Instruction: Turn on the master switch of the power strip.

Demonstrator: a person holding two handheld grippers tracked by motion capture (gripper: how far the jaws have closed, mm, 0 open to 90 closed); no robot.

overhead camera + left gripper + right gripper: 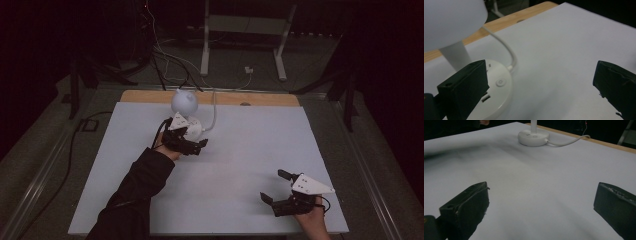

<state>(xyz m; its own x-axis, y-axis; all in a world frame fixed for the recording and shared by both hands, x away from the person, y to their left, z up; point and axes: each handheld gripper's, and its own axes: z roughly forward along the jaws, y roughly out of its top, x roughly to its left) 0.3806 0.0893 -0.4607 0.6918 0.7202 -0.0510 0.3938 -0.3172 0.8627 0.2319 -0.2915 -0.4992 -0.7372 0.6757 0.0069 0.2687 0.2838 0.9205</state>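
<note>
A small white desk lamp stands at the back left of the white table [250, 150]. It has a round shade [184, 101], a disc base [196, 128] and a white cable [215, 112]. My left gripper [197, 144] is open right at that base. In the left gripper view one black jaw overlaps the base [499, 86] beside its round power button [500, 82], with the shade [451, 20] above; the left gripper [541, 85] holds nothing. My right gripper [273, 185] is open over bare table at the front right. The right gripper [541, 207] faces the lamp base [533, 137] from far off.
A wooden strip [150, 96] runs along the table's far edge. Behind it on the floor lie loose cables [165, 65] and the white legs of a frame [205, 45]. The lamp's cable [567, 142] leads off over the far edge.
</note>
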